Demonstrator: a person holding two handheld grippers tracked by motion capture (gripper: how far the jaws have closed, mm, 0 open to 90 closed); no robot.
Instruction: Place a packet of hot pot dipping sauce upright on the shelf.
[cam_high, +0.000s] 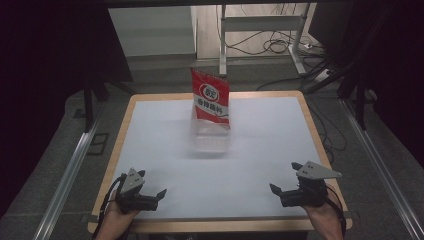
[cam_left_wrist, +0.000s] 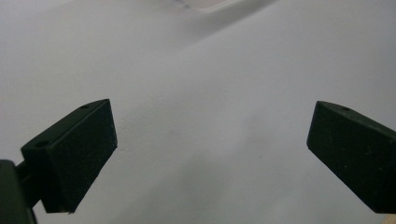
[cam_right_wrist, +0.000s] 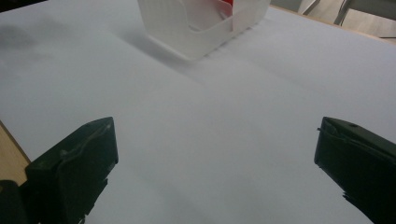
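A red snack bag (cam_high: 211, 96) with white lettering stands upright in a clear plastic box (cam_high: 209, 136) at the far middle of the white table (cam_high: 250, 150). The box (cam_right_wrist: 201, 23) has a red bit showing inside it in the right gripper view. My left gripper (cam_high: 152, 186) rests near the front left edge, open, nothing between its jaws. My right gripper (cam_high: 285, 177) rests near the front right edge, also open and empty. In the left gripper view the gripper (cam_left_wrist: 210, 140) hangs over bare table. In the right gripper view the gripper (cam_right_wrist: 215, 158) faces the box from a distance.
The table has a wooden rim (cam_high: 122, 125). Behind it stand a metal frame leg (cam_high: 223, 40) and loose cables (cam_high: 270, 45) on the floor. Metal rails (cam_high: 70, 175) run along both sides. Dark curtains close off left and right.
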